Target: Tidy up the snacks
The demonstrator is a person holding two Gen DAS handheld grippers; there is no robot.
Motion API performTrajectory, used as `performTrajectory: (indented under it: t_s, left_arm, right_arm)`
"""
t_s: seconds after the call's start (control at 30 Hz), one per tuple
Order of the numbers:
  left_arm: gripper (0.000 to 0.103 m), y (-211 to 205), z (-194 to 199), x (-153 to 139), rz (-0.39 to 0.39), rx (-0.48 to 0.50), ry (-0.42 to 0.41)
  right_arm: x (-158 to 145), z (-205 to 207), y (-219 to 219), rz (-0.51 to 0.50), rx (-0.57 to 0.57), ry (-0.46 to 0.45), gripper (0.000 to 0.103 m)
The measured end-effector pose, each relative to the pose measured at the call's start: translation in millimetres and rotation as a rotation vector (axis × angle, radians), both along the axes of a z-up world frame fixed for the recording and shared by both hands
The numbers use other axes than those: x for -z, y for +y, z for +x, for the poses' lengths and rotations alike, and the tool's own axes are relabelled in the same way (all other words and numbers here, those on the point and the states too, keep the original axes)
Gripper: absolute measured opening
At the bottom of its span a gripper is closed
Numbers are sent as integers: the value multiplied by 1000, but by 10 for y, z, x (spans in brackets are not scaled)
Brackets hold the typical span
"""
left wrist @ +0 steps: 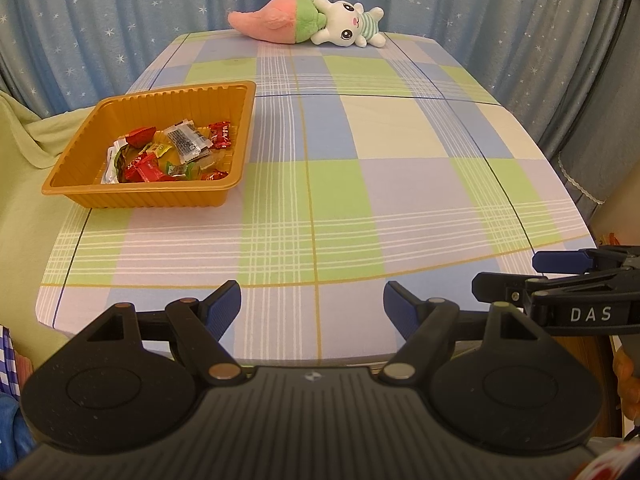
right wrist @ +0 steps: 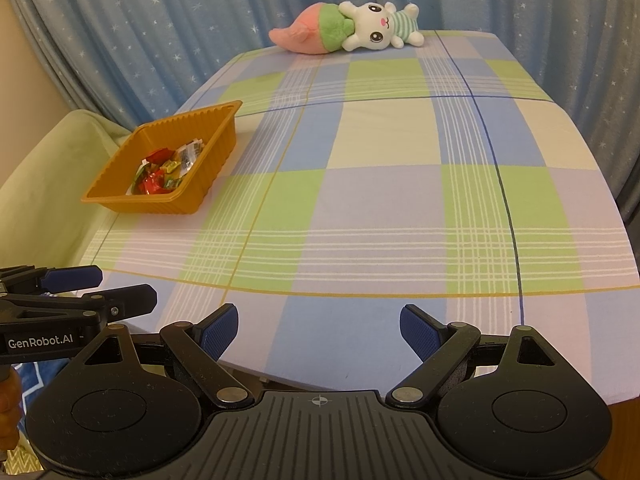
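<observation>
An orange ribbed plastic tray [left wrist: 224,194] stands near the table's left edge and holds several wrapped snacks [left wrist: 168,152], red, green and clear. It also shows in the right wrist view [right wrist: 216,156] with the snacks [right wrist: 164,172] inside. My left gripper [left wrist: 312,306] is open and empty above the table's near edge, well short of the tray. My right gripper [right wrist: 318,326] is open and empty over the near edge too. Each gripper shows from the side in the other's view: the right one [left wrist: 520,276], the left one [right wrist: 120,286].
A checked blue, green and cream cloth covers the table [left wrist: 360,184]. A pink and green plush with a white bunny [left wrist: 308,20] lies at the far edge. Blue starred curtains [left wrist: 120,12] hang behind. A green covered seat [left wrist: 24,152] stands to the left.
</observation>
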State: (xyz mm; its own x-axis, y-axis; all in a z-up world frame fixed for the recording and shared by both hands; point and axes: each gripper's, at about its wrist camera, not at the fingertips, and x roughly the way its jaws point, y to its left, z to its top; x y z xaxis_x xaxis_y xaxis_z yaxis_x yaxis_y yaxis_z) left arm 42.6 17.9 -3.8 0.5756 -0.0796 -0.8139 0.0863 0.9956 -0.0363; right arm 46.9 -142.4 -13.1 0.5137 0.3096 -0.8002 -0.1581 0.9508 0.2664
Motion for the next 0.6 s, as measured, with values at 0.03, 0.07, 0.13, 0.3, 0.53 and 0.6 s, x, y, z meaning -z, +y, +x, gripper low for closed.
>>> performTrajectory:
  t_s: [0.03, 0.07, 0.13, 0.3, 0.53, 0.6]
  left_arm:
    - [77, -4, 1, 1, 0, -1, 0]
    - [77, -5, 3, -1, 1, -2, 0]
    - [77, -15, 7, -3, 3, -5, -1]
    - [77, -41, 7, -5, 8, -11, -4]
    - [79, -56, 5, -12, 10, -12, -6]
    - [79, -68, 7, -17, 10, -12, -8]
  right_arm:
    - [2, 1, -6, 1, -1, 0, 88]
    - [2, 4, -7, 1, -2, 0, 88]
    - [5, 20, -10, 3, -4, 1, 88]
    - [9, 35, -21, 6, -10, -2, 88]
    - [15, 31, -32, 8, -11, -3, 88]
    - [16, 32, -37, 8, -12, -3, 88]
